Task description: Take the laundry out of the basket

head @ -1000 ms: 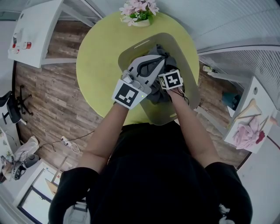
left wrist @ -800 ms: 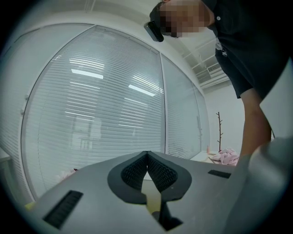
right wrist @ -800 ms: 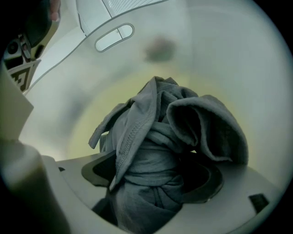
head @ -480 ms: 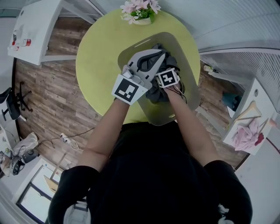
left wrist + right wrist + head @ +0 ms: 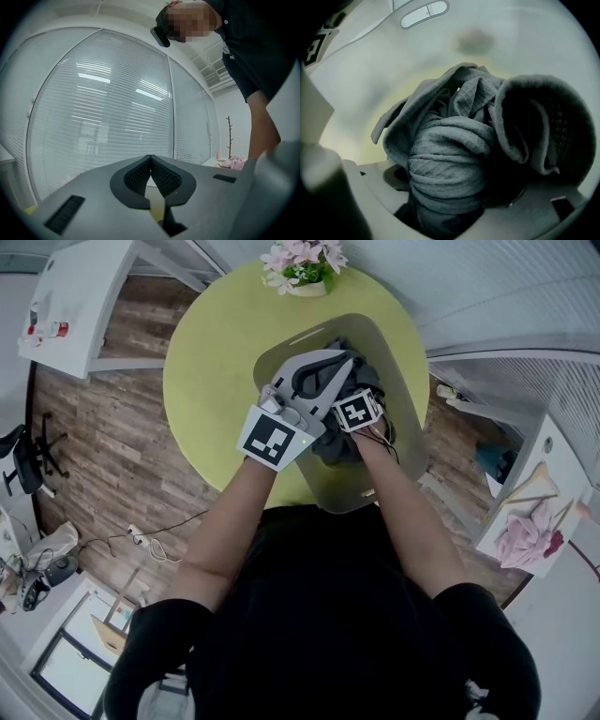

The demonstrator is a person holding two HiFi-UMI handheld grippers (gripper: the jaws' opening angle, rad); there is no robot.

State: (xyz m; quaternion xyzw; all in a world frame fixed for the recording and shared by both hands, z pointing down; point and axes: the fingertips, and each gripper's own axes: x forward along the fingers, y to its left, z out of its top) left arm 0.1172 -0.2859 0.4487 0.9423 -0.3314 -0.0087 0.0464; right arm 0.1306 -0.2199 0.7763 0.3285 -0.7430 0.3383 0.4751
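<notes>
A grey-beige laundry basket [image 5: 398, 381] stands on the round yellow-green table [image 5: 211, 362]. Dark grey laundry [image 5: 361, 371] lies bunched inside it. My right gripper [image 5: 450, 187] reaches down into the basket and is shut on a thick roll of the grey waffle-weave cloth [image 5: 450, 154]. In the head view only its marker cube [image 5: 354, 412] shows above the pile. My left gripper [image 5: 345, 360] hovers over the basket's left half with its jaws shut and nothing between them. In the left gripper view its pads [image 5: 140, 176] point up at window blinds.
A pot of pink flowers [image 5: 302, 263] sits at the table's far edge, just beyond the basket. A white desk [image 5: 75, 306] stands at the upper left. At the right, a white shelf [image 5: 548, 474] holds pink cloth [image 5: 525, 532]. Wood floor with cables [image 5: 155, 545] lies to the left.
Both grippers have barely shifted. The right gripper's cube has crept a little left over the pile, and the left jaws have edged slightly toward the far side of the basket.
</notes>
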